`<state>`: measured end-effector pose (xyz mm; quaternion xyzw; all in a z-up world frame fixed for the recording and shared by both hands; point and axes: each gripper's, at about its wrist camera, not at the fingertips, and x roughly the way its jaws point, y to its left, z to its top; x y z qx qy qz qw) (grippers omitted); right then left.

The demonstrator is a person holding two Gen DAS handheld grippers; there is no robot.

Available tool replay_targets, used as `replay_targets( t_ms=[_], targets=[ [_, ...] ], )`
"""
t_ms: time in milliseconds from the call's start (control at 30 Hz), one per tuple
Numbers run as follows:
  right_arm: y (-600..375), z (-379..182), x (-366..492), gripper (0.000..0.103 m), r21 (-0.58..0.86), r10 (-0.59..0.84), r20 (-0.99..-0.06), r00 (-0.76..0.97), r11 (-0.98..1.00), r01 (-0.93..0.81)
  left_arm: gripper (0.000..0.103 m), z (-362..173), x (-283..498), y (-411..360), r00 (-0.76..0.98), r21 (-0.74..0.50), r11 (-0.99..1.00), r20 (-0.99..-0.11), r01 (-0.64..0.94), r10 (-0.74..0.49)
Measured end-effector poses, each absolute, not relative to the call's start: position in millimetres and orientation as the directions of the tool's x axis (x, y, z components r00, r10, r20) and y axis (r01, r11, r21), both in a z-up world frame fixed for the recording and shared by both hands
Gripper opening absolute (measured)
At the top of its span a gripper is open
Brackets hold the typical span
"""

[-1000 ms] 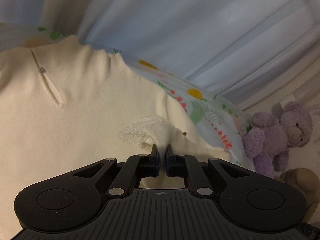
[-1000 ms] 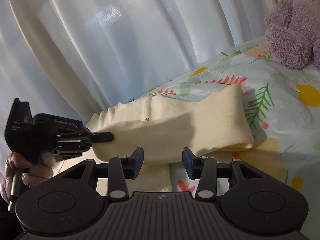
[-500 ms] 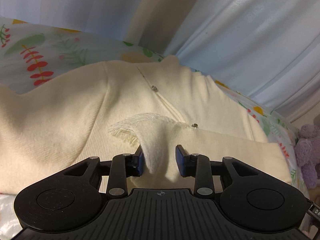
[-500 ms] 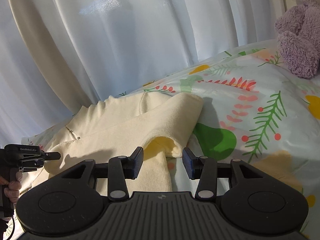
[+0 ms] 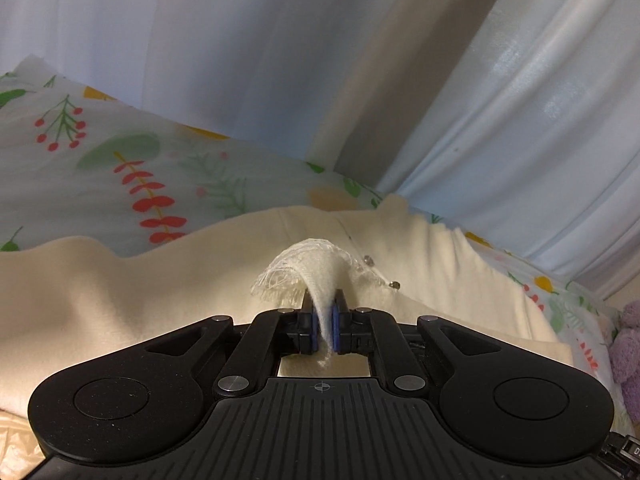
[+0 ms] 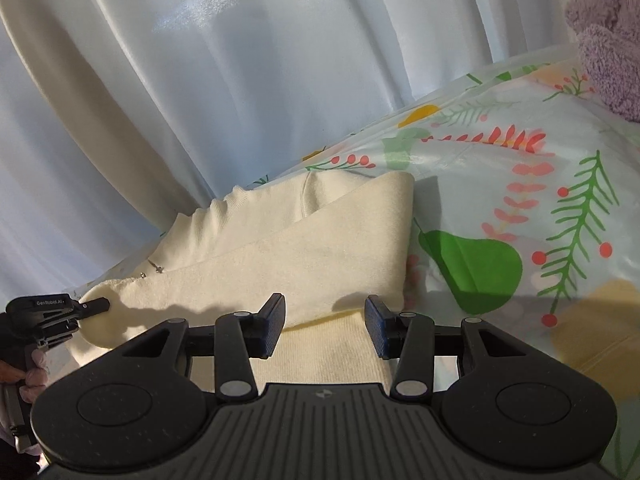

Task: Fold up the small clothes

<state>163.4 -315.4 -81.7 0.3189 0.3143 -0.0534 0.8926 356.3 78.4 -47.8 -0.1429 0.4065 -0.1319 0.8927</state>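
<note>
A cream knit garment with small metal snaps lies on the floral bed sheet. My left gripper pinches a frayed white corner of it, the jaws closing tight on the cloth, which stands up between the blue pads. In the right wrist view the garment has one part folded across its body, and the left gripper sits at the fold's left end, held by a gloved hand. My right gripper hovers open over the garment's near edge, nothing between its fingers.
White curtains hang close behind the bed. A purple plush bear sits at the sheet's far right, also at the right edge of the left wrist view. Bare floral sheet lies right of the garment.
The left gripper loosened on the frayed corner half a second ago and has shut on it again, moving leftward across the garment. The right gripper stayed open and barely moved.
</note>
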Motion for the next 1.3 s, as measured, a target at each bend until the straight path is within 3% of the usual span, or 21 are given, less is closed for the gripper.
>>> replay_targets(
  t_ms=[367,467,533,667,733,800,1000,1067,1100,1167,1300],
  targets=[
    [-348.7,-114.2,170.5,0.042,0.752,0.193,-0.533,0.824,0.554,0.356,0.009,-46.8,354.9,99.7,0.649,-0.332,0.943,-0.711,0.029,-0.27],
    [-349.7,-117.7,174.8,0.032,0.749,0.173,-0.534,0.827,0.55,0.369,0.009,-54.6,356.4,98.1,0.633,-0.322,0.946,-0.727,0.029,-0.266],
    [-351.2,-118.5,177.0,0.017,0.743,0.166,-0.536,0.828,0.557,0.37,0.009,-57.4,358.6,93.7,0.627,-0.313,0.949,-0.733,0.035,-0.264],
    [-352.2,-115.8,179.9,0.01,0.695,0.123,-0.546,0.828,0.618,0.367,0.009,-58.6,362.1,83.9,0.63,-0.319,0.946,-0.723,0.059,-0.283],
    [-355.2,-111.5,176.5,0.0,0.65,0.029,-0.543,0.839,0.647,0.399,0.009,-57.7,364.3,78.1,0.638,-0.302,0.951,-0.719,0.068,-0.274],
    [-362.4,-110.4,176.0,0.0,0.611,-0.035,-0.566,0.824,0.653,0.448,0.01,-59.8,366.9,74.6,0.639,-0.283,0.956,-0.723,0.073,-0.263],
    [-351.2,-100.8,180.5,0.005,0.663,0.137,-0.537,0.832,0.679,0.316,0.014,-69.7,371.5,84.7,0.617,-0.27,0.962,-0.749,0.05,-0.243],
    [-337.1,-102.3,183.6,0.012,0.683,0.2,-0.535,0.821,0.674,0.281,0.018,-71.2,372.4,91.4,0.61,-0.302,0.953,-0.748,0.035,-0.26],
    [-330.5,-104.7,186.6,0.03,0.692,0.231,-0.542,0.808,0.668,0.273,0.019,-71.8,372.8,94.8,0.608,-0.321,0.947,-0.747,0.027,-0.271],
    [-321.0,-110.9,190.5,0.045,0.7,0.263,-0.556,0.788,0.66,0.274,0.02,-71.5,372.7,98.6,0.604,-0.343,0.939,-0.743,0.026,-0.288],
    [-317.1,-117.5,196.0,0.043,0.691,0.254,-0.58,0.774,0.657,0.302,0.02,-70.4,371.5,101.4,0.608,-0.345,0.937,-0.734,0.052,-0.303]
  ],
)
